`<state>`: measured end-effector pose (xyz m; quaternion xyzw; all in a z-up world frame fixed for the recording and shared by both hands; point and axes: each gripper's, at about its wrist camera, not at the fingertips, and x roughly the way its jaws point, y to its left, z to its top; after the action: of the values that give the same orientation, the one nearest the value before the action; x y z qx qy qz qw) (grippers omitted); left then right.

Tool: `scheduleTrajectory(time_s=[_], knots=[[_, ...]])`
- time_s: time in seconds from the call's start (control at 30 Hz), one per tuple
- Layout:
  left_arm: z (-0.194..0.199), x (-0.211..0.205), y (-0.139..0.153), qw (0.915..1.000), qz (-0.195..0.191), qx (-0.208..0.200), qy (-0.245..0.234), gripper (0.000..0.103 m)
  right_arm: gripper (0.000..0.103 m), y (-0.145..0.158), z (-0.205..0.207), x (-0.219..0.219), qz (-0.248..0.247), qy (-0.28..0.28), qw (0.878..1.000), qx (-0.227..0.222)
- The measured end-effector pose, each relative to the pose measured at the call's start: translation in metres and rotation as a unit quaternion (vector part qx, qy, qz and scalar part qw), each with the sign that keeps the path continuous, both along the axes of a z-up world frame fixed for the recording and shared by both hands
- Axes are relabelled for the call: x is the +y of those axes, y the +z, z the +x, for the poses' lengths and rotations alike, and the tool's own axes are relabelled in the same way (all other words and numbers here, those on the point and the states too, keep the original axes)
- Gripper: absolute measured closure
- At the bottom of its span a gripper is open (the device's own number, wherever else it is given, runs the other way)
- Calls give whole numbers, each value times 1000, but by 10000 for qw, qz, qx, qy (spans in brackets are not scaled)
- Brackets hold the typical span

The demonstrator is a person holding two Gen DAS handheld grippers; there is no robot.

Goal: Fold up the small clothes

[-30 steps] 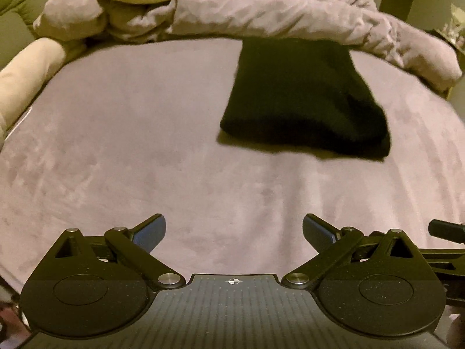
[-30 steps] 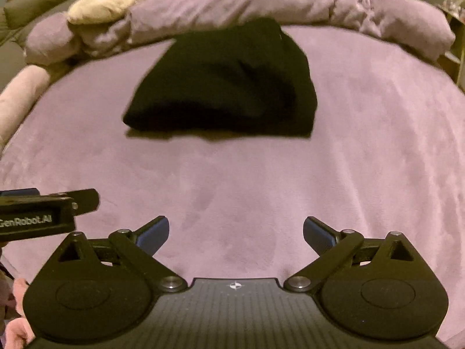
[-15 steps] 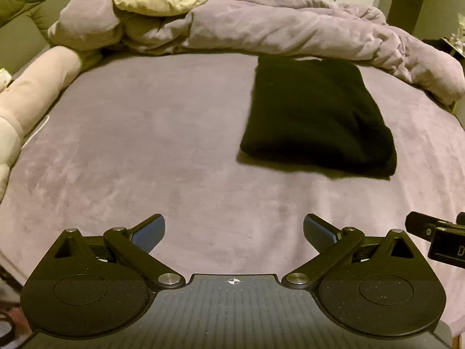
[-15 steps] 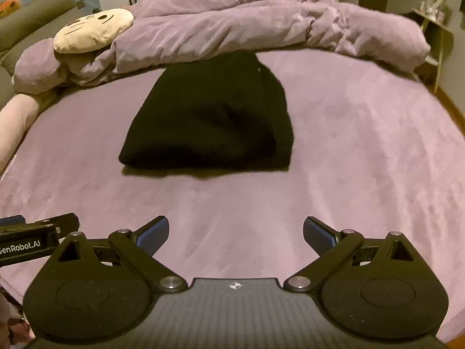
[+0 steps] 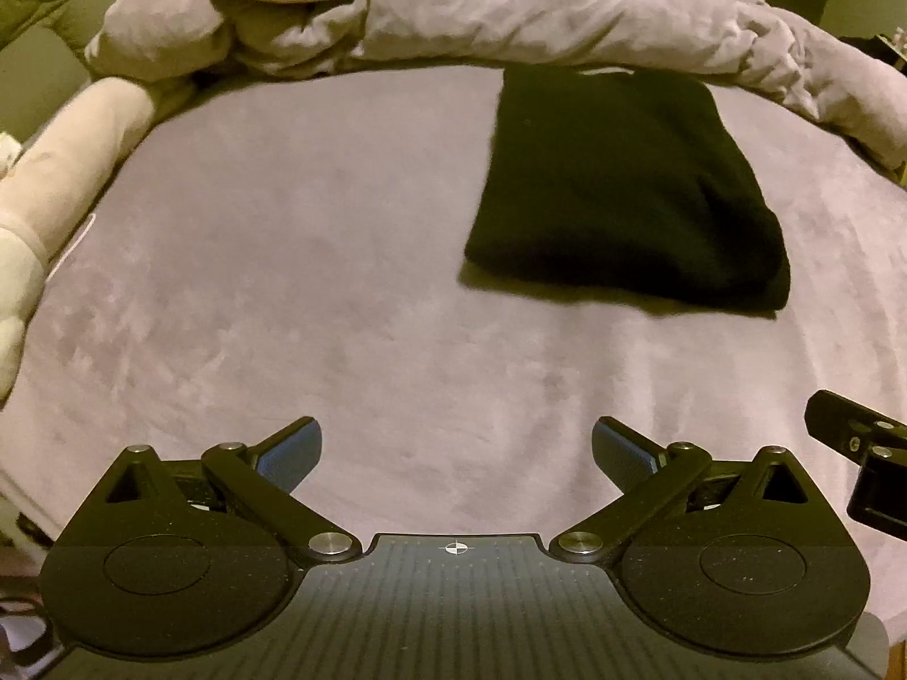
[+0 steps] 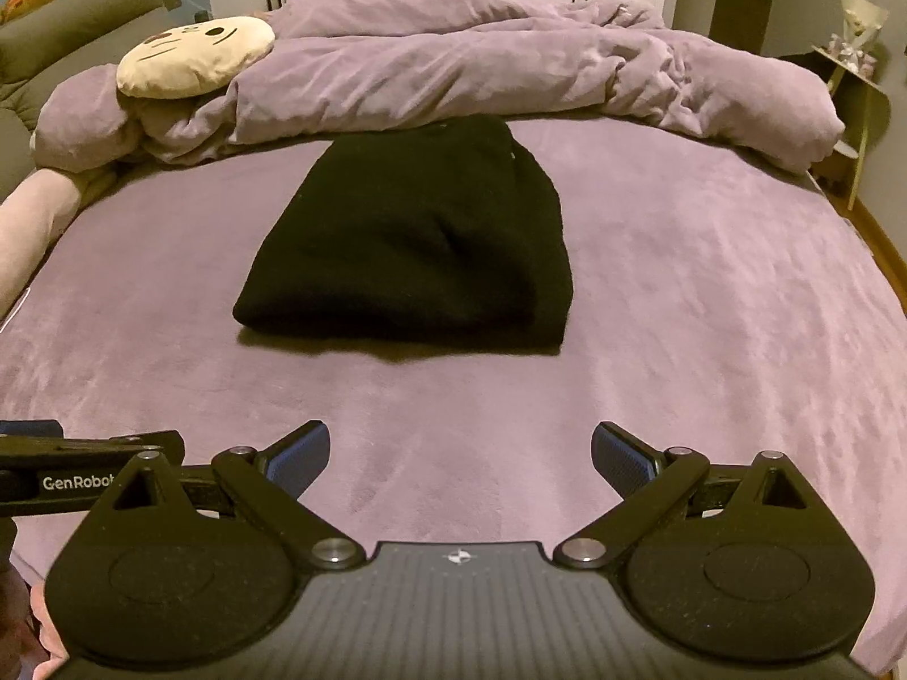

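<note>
On the bed (image 6: 680, 340): a folded black garment (image 6: 414, 243) lies flat, just before the bunched purple duvet (image 6: 453, 68).
Left gripper (image 5: 456, 453): jaws spread, empty, well short of the garment.
Right gripper (image 6: 460, 453): likewise spread, empty.

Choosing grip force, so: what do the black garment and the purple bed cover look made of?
Black garment: seemingly a thick matte knit, perhaps wool or acrylic; its folded edges are bulky and rounded. Purple bed cover: looks like short-pile plush or velvety fleece, with mottled brushed shading.
</note>
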<state>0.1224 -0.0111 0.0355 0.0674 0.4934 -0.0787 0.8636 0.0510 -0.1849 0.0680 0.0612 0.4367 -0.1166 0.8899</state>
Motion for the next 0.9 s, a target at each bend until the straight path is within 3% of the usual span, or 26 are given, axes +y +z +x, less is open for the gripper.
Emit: scheduleTrajectory(time_s=[0.9], knots=[[-5,-6,5,9999,6,41,-164,0,4,3,-6,-6,79,-86,9999,-14]])
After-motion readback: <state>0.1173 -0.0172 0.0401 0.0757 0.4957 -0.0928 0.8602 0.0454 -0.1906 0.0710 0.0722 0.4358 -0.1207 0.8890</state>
